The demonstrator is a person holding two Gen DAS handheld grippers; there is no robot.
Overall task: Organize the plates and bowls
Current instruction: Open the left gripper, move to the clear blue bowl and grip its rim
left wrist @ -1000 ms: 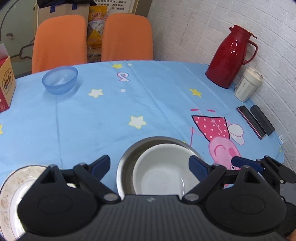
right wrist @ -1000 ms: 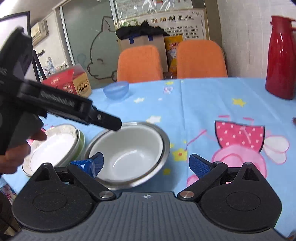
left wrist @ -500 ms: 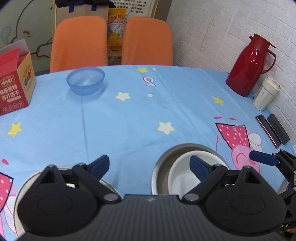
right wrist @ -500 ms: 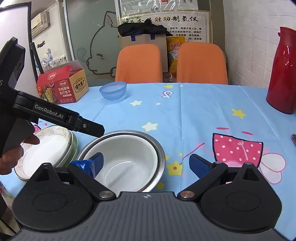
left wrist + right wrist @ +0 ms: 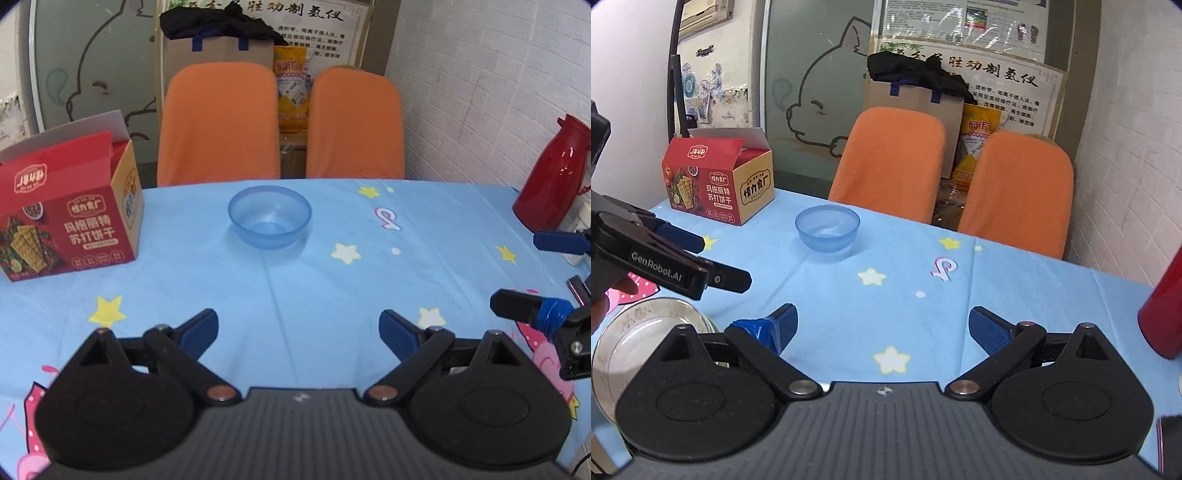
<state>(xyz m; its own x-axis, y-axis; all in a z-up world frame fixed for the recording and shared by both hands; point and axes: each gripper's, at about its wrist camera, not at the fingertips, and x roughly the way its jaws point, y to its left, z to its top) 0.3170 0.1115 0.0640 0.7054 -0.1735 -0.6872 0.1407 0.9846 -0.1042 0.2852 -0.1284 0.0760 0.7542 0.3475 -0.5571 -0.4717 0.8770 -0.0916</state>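
A translucent blue bowl (image 5: pixel 269 216) sits upright on the blue tablecloth (image 5: pixel 295 280) near the far edge; it also shows in the right wrist view (image 5: pixel 827 233). My left gripper (image 5: pixel 298 334) is open and empty, raised above the cloth, facing the bowl from well short of it. My right gripper (image 5: pixel 882 330) is open and empty, also short of the bowl. A patterned white plate stack (image 5: pixel 639 332) lies at the lower left of the right wrist view, partly hidden by my gripper. The steel and white bowls are out of view.
A red cracker box (image 5: pixel 70 214) stands at the left; it also shows in the right wrist view (image 5: pixel 718 181). A red thermos (image 5: pixel 550 177) stands at the right. Two orange chairs (image 5: pixel 218 125) are behind the table. The other gripper's fingers (image 5: pixel 528 310) show at the right edge.
Both grippers have lifted and tilted up towards the far side. The nested steel and white bowls have dropped out of both views; the blue bowl is now central.
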